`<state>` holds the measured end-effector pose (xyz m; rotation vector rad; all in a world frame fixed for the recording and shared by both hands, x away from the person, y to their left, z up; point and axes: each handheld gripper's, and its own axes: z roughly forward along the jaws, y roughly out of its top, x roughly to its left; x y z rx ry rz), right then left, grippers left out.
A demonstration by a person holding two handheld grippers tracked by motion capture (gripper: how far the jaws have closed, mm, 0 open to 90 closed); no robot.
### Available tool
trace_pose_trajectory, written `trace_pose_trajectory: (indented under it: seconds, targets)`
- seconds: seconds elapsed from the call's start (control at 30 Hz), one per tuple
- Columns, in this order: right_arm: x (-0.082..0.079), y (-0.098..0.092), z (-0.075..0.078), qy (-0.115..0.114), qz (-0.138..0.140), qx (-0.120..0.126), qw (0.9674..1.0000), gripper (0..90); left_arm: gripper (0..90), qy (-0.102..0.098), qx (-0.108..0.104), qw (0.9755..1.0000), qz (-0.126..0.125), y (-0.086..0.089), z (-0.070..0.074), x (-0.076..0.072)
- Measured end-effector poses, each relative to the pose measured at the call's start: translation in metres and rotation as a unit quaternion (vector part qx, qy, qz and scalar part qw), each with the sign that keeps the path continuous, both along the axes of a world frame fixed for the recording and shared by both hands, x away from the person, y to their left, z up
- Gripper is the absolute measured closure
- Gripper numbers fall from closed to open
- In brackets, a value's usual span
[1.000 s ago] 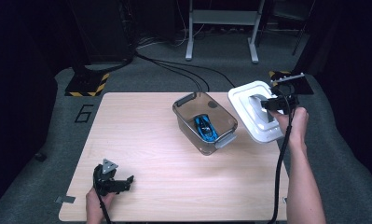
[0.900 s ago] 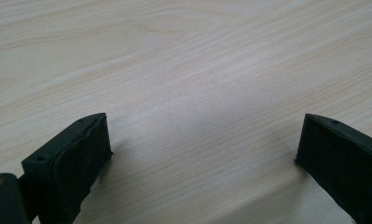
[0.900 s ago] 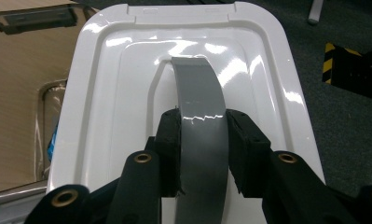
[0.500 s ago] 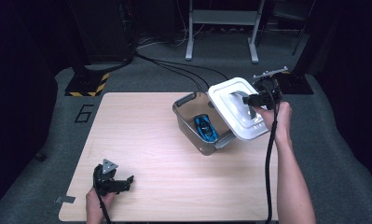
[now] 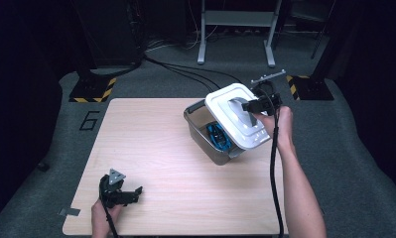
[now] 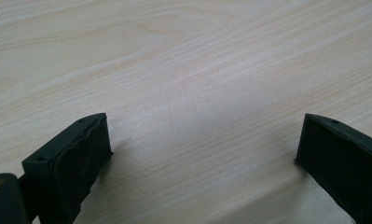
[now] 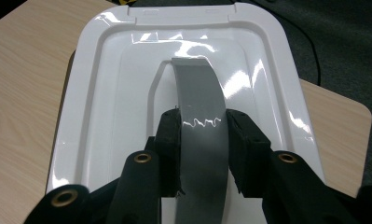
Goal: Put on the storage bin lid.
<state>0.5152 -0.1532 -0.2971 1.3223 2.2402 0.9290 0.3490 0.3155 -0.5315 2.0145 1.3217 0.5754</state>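
Lid [image 5: 237,118] first: over the last second I have carried this white lid from off the tabletop's right edge, beside the bin, leftward until it hangs tilted over the clear bin [image 5: 201,130], covering its right and near part while the far-left corner is still open. I judge that means the closing step is well along but not finished: the lid has not seated on the rim, and it still needs to come further left and level out before I lower it. The tabletop [image 5: 151,148] is otherwise bare light wood. Inside the bin the small blue toy car [image 5: 217,136] lies on the bottom, partly tucked under the lid's edge. My right tool [image 7: 203,128] is clamped on the lid's grey arched handle [image 7: 197,93], one pad on each side of the band, and that grip alone carries the lid. My left tool [image 5: 120,191] sits at the near left corner of the tabletop, well apart from the bin, resting low over the wood with its jaws spread wide and nothing between them; it has kept to that spot throughout.
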Motion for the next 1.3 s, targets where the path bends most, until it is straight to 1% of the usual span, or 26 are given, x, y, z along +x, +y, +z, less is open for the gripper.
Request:
trace_pose_trajectory:
  seconds: [0.1,0.17,0.23,0.33,0.4,0.47,0.5,0.7,0.83,0.87,0.93,0.97,1.0,1.03,1.2,1.3]
  targets:
    - [0.003,0.007,-0.002,0.000,0.009,-0.003,1.0000,67.0,3.0,0.000,0.000,1.0000,0.000,0.000,0.000,0.000]
    - [0.004,0.013,-0.003,0.004,0.012,-0.003,0.9999,67.0,3.0,0.000,0.000,1.0000,0.000,0.000,0.000,0.000]
    - [0.006,0.019,-0.006,0.003,0.018,-0.004,0.9998,67.0,3.0,0.000,0.000,1.0000,0.000,0.000,0.000,0.000]
    - [0.008,0.027,-0.010,0.010,0.024,-0.006,0.9996,67.0,3.0,0.000,0.000,1.0000,0.000,0.000,0.000,0.000]
    - [0.011,0.032,-0.013,0.013,0.028,-0.005,0.9995,67.0,3.0,0.000,0.000,1.0000,0.000,0.000,0.000,0.000]
    - [0.013,0.036,-0.017,0.016,0.029,0.001,0.9994,67.0,3.0,0.000,0.000,1.0000,0.000,0.000,0.000,0.000]
    - [0.014,0.038,-0.019,0.017,0.033,0.000,0.9993,67.0,3.0,0.000,0.000,1.0000,0.000,0.000,0.000,0.000]
    - [0.021,0.048,-0.029,0.030,0.034,0.006,0.9990,67.0,3.0,0.000,0.000,1.0000,0.000,0.000,0.000,0.000]
    - [0.025,0.053,-0.035,0.035,0.040,0.000,0.9986,67.0,3.0,0.000,0.000,1.0000,0.000,0.000,0.000,0.000]
    - [0.025,0.055,-0.036,0.037,0.036,0.003,0.9987,67.0,3.0,0.000,0.000,1.0000,0.000,0.000,0.000,0.000]
    - [0.027,0.058,-0.039,0.037,0.037,-0.001,0.9987,66.9,3.0,0.000,0.000,1.0000,0.000,0.000,0.000,0.000]
    - [0.028,0.059,-0.040,0.042,0.038,-0.004,0.9984,66.9,3.0,0.000,0.000,1.0000,0.000,0.000,0.000,0.000]
    - [0.030,0.060,-0.042,0.040,0.037,-0.005,0.9985,67.0,3.0,0.000,0.000,1.0000,0.000,0.000,0.000,0.000]
    - [0.030,0.062,-0.042,0.044,0.036,-0.006,0.9984,66.9,3.0,0.000,0.000,1.0000,0.000,0.000,0.000,0.000]
    - [0.033,0.068,-0.047,0.046,0.035,-0.020,0.9981,66.8,3.0,0.000,-0.001,1.0000,0.001,0.000,0.000,0.000]
    - [0.035,0.072,-0.050,0.047,0.033,-0.023,0.9981,66.9,3.0,-0.002,-0.001,1.0000,0.002,0.000,0.000,0.000]
